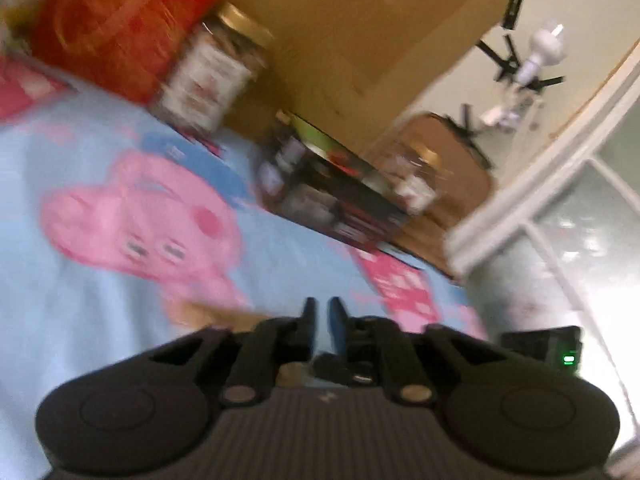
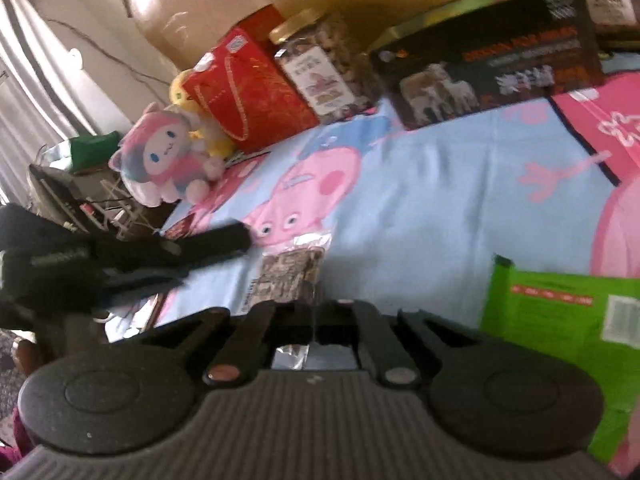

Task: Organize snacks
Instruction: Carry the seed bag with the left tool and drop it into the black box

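A clear snack packet with dark brown contents lies flat on the blue cartoon-pig sheet, its near end running under my right gripper. That gripper is shut, its tips pinched on the packet's near edge. In the left wrist view, which is blurred, my left gripper hovers over the sheet with a narrow gap between its tips and nothing in it. One of its fingers shows just left of the packet, not touching it.
Along the back stand a red bag, a gold-lidded jar, a black box and a cardboard box. A green packet and a pink package lie to the right. Plush toys sit at the left.
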`<state>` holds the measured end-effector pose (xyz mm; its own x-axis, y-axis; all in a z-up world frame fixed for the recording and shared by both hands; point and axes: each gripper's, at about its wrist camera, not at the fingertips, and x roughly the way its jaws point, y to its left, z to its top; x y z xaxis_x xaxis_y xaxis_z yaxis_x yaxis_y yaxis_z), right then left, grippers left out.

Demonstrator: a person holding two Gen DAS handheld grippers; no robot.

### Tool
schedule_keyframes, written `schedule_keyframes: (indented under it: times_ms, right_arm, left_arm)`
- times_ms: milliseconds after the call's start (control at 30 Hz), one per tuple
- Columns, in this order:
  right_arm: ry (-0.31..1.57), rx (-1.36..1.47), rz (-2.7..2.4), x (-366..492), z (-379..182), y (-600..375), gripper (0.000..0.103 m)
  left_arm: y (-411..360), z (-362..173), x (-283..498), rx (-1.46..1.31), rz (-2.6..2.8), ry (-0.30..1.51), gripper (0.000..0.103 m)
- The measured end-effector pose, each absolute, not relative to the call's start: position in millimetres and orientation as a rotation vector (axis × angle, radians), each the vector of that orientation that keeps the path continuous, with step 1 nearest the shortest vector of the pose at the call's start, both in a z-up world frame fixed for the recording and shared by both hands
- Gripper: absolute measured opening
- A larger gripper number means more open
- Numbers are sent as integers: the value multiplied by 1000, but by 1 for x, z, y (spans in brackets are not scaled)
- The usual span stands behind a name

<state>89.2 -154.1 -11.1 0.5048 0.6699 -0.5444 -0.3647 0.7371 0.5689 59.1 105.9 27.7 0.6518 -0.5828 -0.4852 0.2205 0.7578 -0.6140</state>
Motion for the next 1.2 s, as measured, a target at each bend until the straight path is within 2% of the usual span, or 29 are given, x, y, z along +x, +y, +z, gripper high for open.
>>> schedule_keyframes:
  times_ms: [33,100,167,267,333,400,467,533,600,700,833,967,1200]
  right_arm:
    - [833,429,642,90,-14,-158,3]
    - [824,459,643,90,-16,-164,3]
    - [787,456,646,86,-14,-167,2]
    - [722,423,655,79,-6,-166,2]
    - [674,413,687,73,-3,-167,2]
    - [620,399,718,66,2,-166,2]
    - [563,351,750,56,9,-162,2]
    - [533,288,749,49,13,-157,2]
    - [518,268,735,48,14,-155,3]
    - [518,313,710,53,15,-163,3]
    - [490,331,682,58,26,-170,3]
    - [404,273,623,70,54,-175,3]
    - [334,297,483,149,96,-199,3]
  left_arm:
    - [111,28,56,-520,-437,725,43]
    - [123,25,51,-515,-385,732,56]
    - [134,15,46,-538,-375,753,56]
    - [138,1,42,-588,-395,799,66]
    - [136,-9,43,-633,-440,814,80]
    - [133,-10,44,-644,-466,798,87]
    - [129,-13,48,-673,-510,806,83]
    - [124,-18,51,-697,-528,808,67]
    - [120,-19,52,-672,-512,800,55]
    - [121,-25,56,-734,-535,819,45]
    - [111,-11,72,-730,-579,819,45]
    - [92,28,106,-636,-613,764,45]
    - [51,86,203,-507,-617,660,45]
